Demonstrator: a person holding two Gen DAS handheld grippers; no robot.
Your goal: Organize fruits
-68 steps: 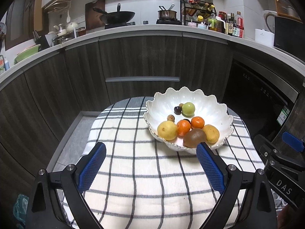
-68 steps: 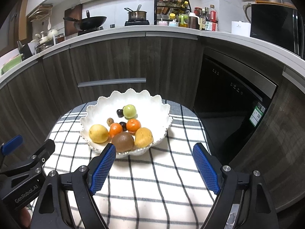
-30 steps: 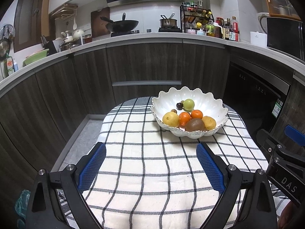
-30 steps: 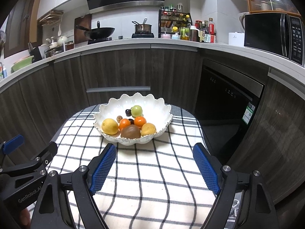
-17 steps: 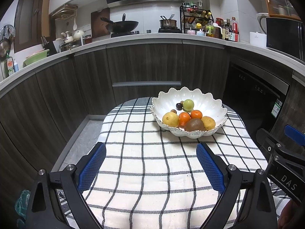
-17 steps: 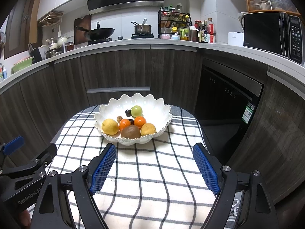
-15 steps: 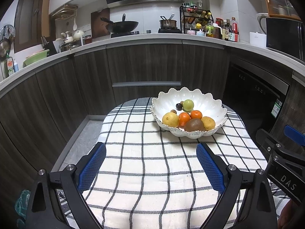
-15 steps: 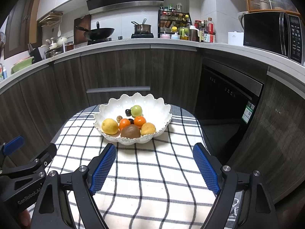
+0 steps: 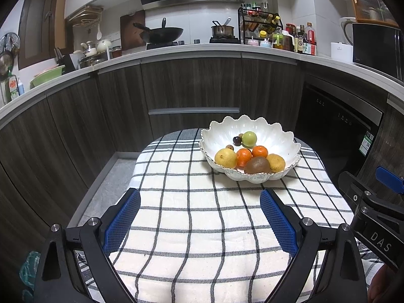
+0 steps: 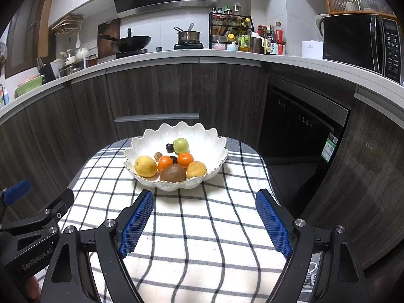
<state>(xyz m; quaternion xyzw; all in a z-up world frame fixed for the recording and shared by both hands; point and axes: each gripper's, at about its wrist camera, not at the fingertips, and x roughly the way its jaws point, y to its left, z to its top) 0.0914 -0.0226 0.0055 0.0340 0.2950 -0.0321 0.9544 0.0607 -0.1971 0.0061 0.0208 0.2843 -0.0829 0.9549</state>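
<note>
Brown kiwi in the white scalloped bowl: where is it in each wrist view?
Left wrist: brown kiwi right of centre, at the near rim of the white scalloped bowl.
Right wrist: kiwi left of centre, same near rim.
Shared landmark: green round fruit behind it.

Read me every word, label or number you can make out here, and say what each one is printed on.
"DAS": on the right tool's black body.
"GenRobot.AI": on the left tool's black body.
Dishwasher sticker, microwave buttons, bottle labels: too small to read.
</note>
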